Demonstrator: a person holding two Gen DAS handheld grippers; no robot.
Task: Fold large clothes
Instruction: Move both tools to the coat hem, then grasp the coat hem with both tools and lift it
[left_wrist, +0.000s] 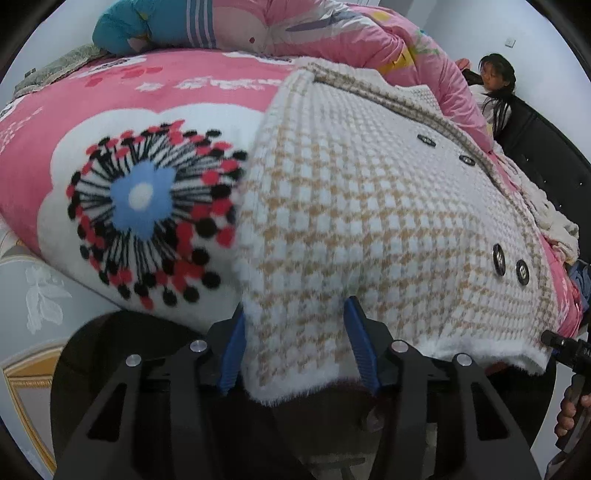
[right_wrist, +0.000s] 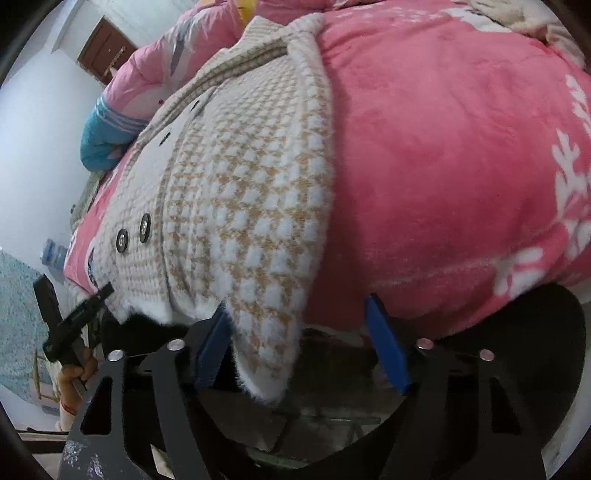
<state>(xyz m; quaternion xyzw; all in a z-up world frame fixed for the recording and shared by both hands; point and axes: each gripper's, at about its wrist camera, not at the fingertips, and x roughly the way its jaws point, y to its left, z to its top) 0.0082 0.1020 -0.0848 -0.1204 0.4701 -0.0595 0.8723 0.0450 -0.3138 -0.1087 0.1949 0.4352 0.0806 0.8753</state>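
Note:
A fluffy white and tan houndstooth cardigan (left_wrist: 369, 206) with dark buttons lies flat on a pink blanket (left_wrist: 147, 92), its hem hanging toward me over the bed's edge. My left gripper (left_wrist: 297, 349) stands open around the hem's left corner, and the cloth fills the gap between the blue pads (left_wrist: 232, 350) unbunched. In the right wrist view the cardigan (right_wrist: 251, 192) runs away up the blanket (right_wrist: 443, 166). My right gripper (right_wrist: 299, 347) is open around the hem's right corner. Its left pad (right_wrist: 212, 347) touches the cloth and its right pad stands apart.
A pink quilt (left_wrist: 332, 29) and a teal cushion (left_wrist: 122, 29) are heaped at the bed's far end. A person (left_wrist: 495, 85) sits beyond the bed by a dark frame (left_wrist: 546, 155). A brown door (right_wrist: 103, 51) shows in the white wall.

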